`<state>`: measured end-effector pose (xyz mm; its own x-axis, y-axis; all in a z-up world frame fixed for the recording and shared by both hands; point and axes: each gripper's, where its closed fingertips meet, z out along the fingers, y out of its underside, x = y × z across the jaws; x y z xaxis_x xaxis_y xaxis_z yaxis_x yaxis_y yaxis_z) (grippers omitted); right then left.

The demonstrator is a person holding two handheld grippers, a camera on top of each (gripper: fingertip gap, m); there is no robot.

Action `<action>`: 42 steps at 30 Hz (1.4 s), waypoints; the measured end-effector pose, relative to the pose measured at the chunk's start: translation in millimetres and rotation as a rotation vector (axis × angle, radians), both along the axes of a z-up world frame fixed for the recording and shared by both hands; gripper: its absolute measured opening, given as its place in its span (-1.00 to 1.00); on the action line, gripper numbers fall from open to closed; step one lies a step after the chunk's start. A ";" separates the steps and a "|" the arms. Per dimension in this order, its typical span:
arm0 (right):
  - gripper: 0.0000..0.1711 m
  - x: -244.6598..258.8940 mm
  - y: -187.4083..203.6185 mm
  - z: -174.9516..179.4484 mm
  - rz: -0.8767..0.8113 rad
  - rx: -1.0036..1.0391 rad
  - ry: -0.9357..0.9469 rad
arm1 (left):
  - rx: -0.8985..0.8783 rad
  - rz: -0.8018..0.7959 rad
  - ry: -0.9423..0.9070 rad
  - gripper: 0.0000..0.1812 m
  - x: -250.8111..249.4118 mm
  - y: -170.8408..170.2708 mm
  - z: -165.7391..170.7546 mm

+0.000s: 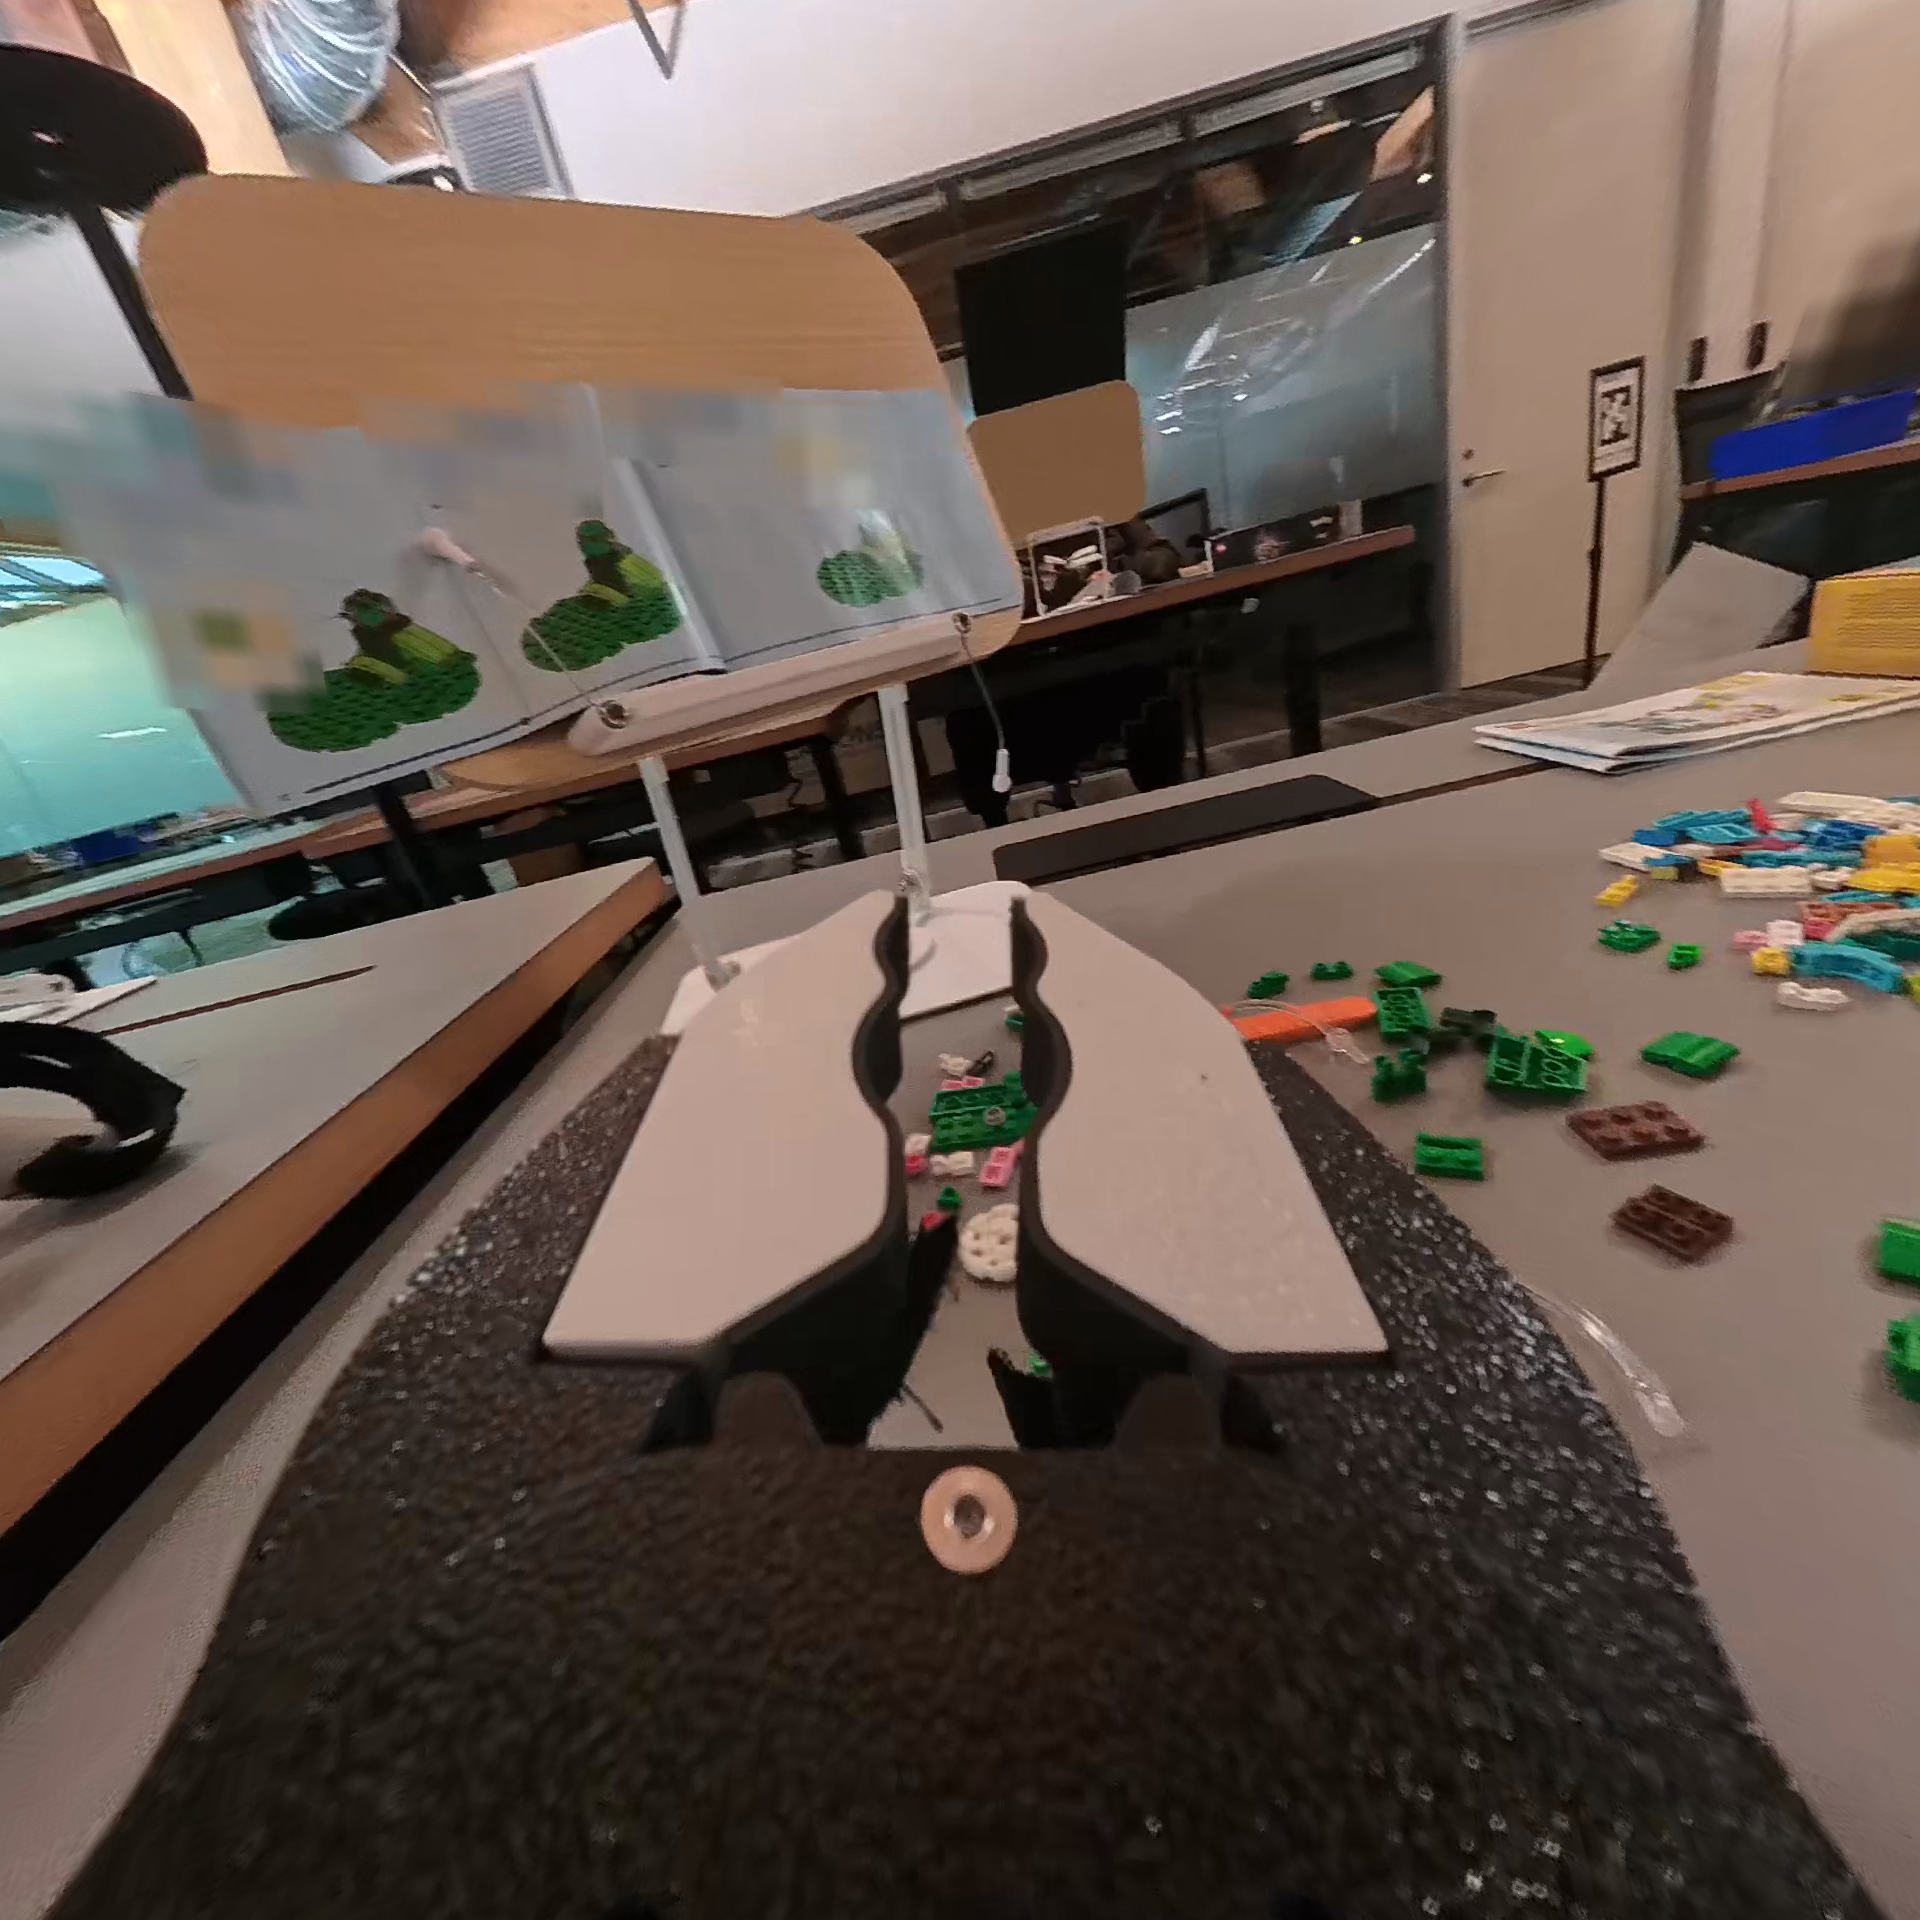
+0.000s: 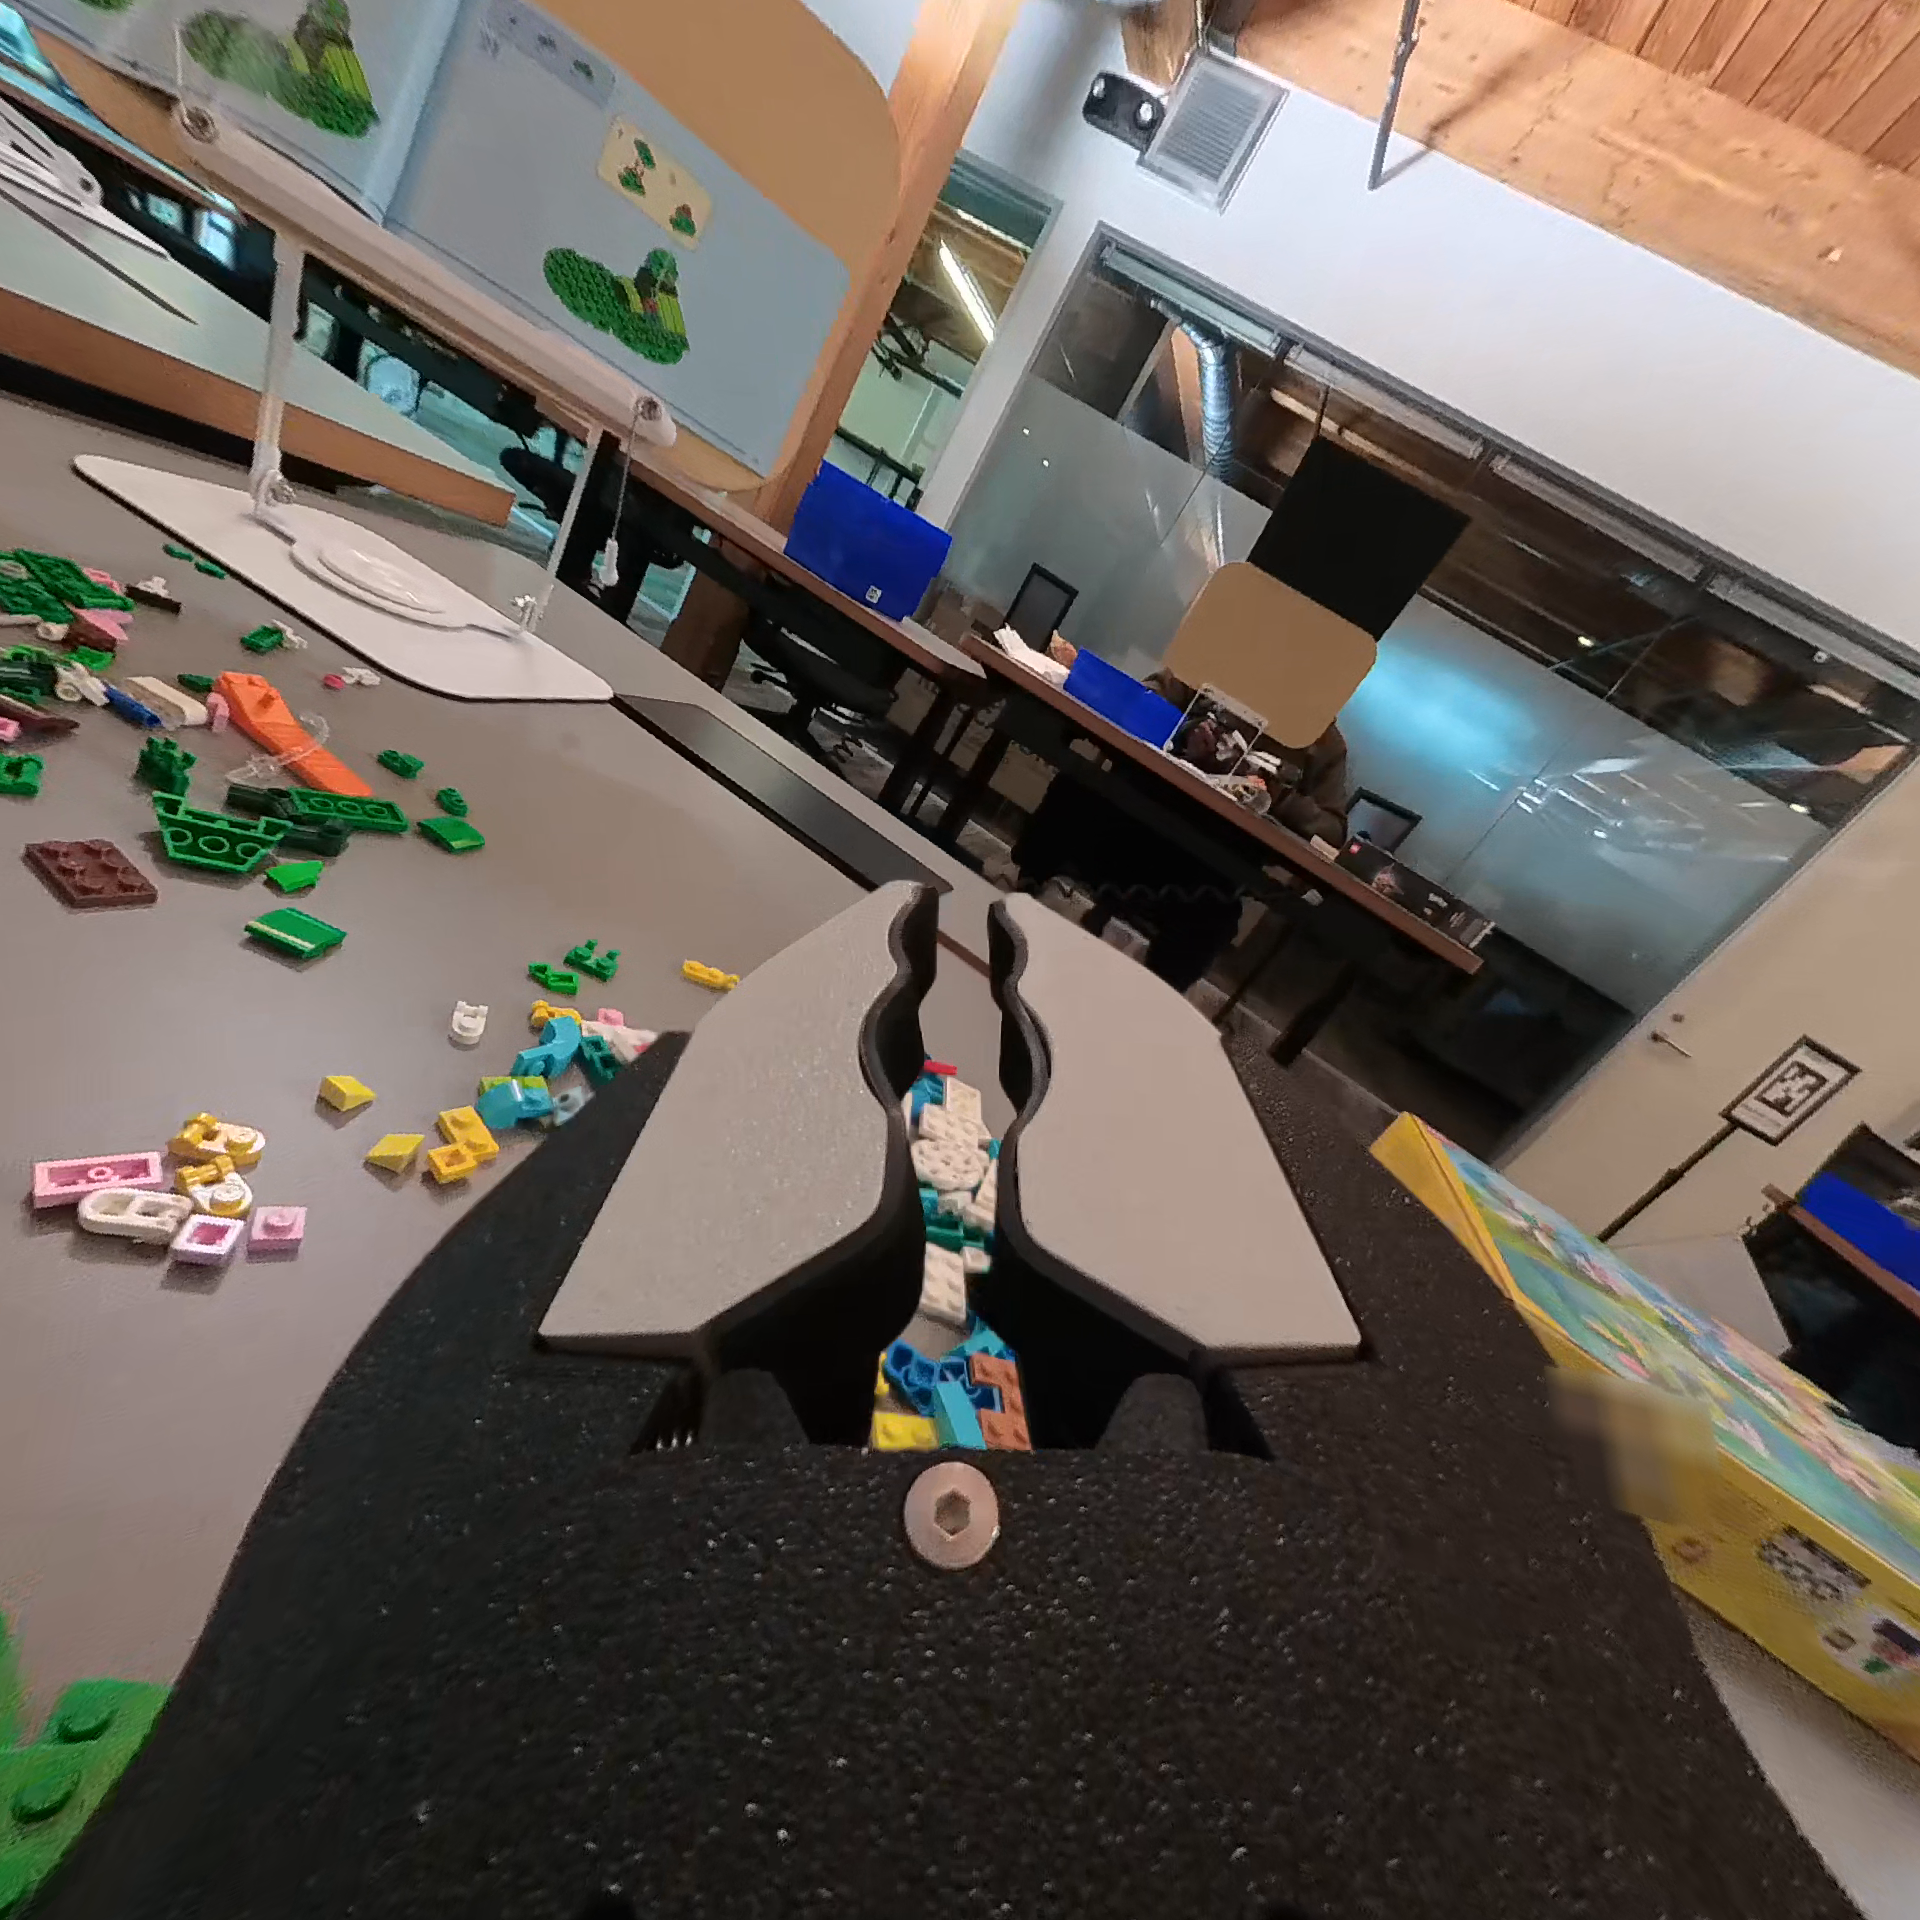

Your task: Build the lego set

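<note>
A green studded Lego base plate [image 2: 62, 1756] shows at the bottom left corner of the right wrist view, lying on the grey surface [image 2: 582, 862] close to the camera. Only its edge is in frame, so what stands on it cannot be told. Judging by how many pieces lie loose, the build looks to be at an early stage, with most of it left to do.

The loose pieces are roughly grouped by colour. Green bricks [image 1: 1496, 1049] and two brown plates [image 1: 1633, 1129] lie in the middle, beside an orange brick separator [image 2: 286, 727]. Pink, white and yellow bits [image 2: 171, 1190] lie nearer, and a blue, white and teal heap [image 1: 1797, 862] lies farther right.

The left claw [image 1: 961, 925] hangs released above small green, pink and white pieces, grasping nothing. The right claw [image 2: 961, 914] is likewise parted and empty, over the blue and white heap.

Behind the pieces, an open instruction booklet [image 1: 582, 592] rests on a white stand [image 2: 343, 582]. The yellow set box [image 2: 1704, 1455] lies at the far right.
</note>
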<state>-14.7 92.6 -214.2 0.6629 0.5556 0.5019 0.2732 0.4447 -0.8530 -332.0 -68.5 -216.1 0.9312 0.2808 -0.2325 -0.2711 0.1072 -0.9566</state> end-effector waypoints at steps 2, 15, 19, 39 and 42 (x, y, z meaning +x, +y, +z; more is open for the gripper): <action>-0.93 2.3 5.0 -4.1 -0.016 -0.024 -0.003 | -0.014 -0.029 -0.023 -0.91 2.9 1.9 -3.6; -1.00 23.7 26.0 -9.9 -0.065 -0.106 0.071 | 0.074 0.057 -0.287 -1.00 -46.6 -18.1 -7.1; -1.00 12.8 19.2 -14.5 0.007 -0.113 0.027 | 0.059 0.040 -0.260 -1.00 -40.3 -14.8 -7.1; -0.88 -90.1 -109.8 -39.5 0.666 -0.115 -0.400 | -0.414 -0.748 -0.121 -0.70 118.2 16.2 -46.7; -0.88 -75.3 -90.7 -20.1 0.590 -0.120 -0.275 | -0.540 -0.755 -0.040 -0.57 138.3 17.7 -64.6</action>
